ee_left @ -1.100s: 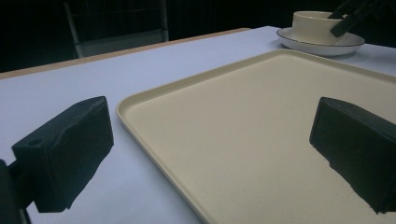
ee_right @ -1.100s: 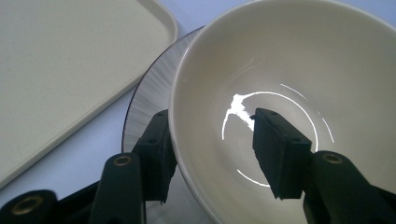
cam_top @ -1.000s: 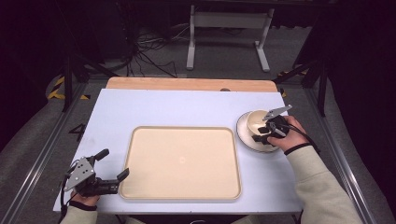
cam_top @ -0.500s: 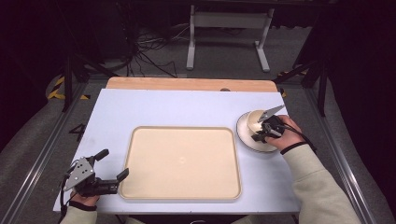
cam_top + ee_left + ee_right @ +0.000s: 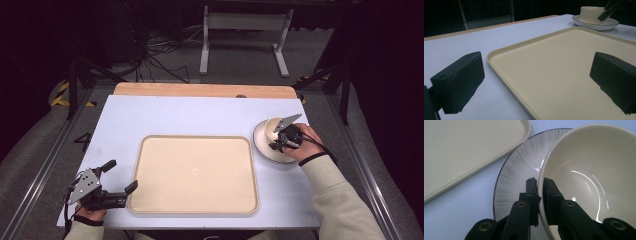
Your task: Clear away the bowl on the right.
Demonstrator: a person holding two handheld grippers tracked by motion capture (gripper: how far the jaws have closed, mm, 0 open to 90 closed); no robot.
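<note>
Since a second ago your right gripper (image 5: 276, 142) has sunk from above the bowl (image 5: 272, 131) onto its near rim. Its jaws, spread apart before, are now pinched on the bowl wall, one inside and one outside. Your right hand (image 5: 300, 145) has slid a little toward you, away from the far edge of the plate (image 5: 265, 150).

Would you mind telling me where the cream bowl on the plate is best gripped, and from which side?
Grip the bowl by its thin rim on the person's side, coming from above, one of the fingers outside the wall and one inside. The right gripper already pinches it so; the plate blocks a lower grip.
</note>
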